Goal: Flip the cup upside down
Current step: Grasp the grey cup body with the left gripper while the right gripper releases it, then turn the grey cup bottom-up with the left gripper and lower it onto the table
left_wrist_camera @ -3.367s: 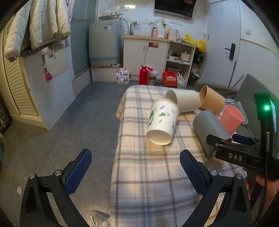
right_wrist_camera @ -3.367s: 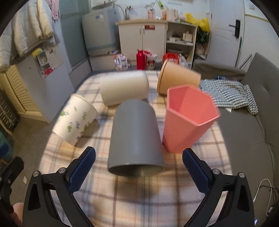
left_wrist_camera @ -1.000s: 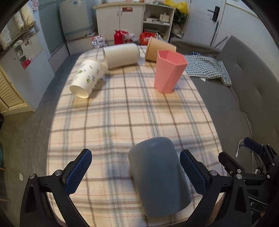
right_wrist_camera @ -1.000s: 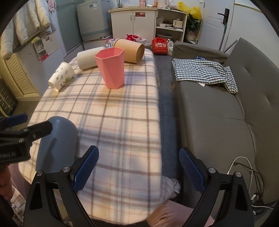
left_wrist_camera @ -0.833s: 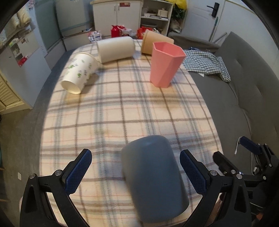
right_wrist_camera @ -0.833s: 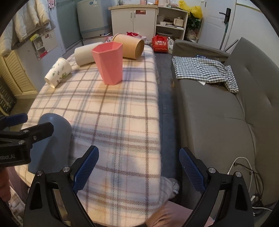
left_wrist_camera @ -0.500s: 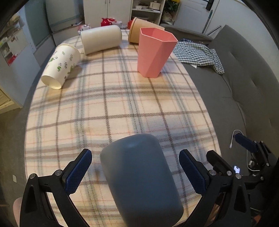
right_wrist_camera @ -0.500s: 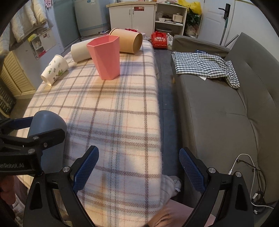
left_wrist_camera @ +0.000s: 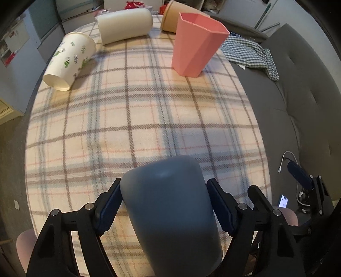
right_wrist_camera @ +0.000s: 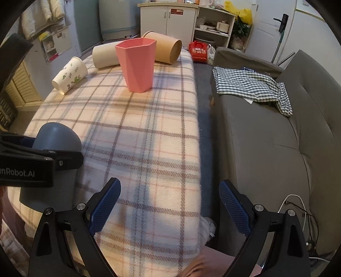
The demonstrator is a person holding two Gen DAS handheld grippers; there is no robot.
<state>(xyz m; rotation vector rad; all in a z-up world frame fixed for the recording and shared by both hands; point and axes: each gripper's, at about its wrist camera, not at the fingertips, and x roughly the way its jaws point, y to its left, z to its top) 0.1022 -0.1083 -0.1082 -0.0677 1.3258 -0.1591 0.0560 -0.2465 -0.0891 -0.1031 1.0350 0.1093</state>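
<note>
A grey cup (left_wrist_camera: 170, 211) stands upside down, closed base up, at the near edge of the plaid-covered table (left_wrist_camera: 138, 119). My left gripper (left_wrist_camera: 165, 207) is shut on its sides, one blue pad on each side. The right wrist view shows the same cup (right_wrist_camera: 55, 140) at the left with the left gripper across it. My right gripper (right_wrist_camera: 169, 204) is open and empty, above the table's near right corner.
A pink cup (left_wrist_camera: 196, 42) stands upright at the far side. A leaf-print paper cup (left_wrist_camera: 69, 61), a cream cup (left_wrist_camera: 125, 25) and a tan cup (left_wrist_camera: 170, 15) lie on their sides. A grey sofa (right_wrist_camera: 287, 138) with a checked cloth (right_wrist_camera: 251, 85) is on the right.
My left gripper has closed onto the grey cup, which has turned base up. The right gripper has stayed open and moved little.
</note>
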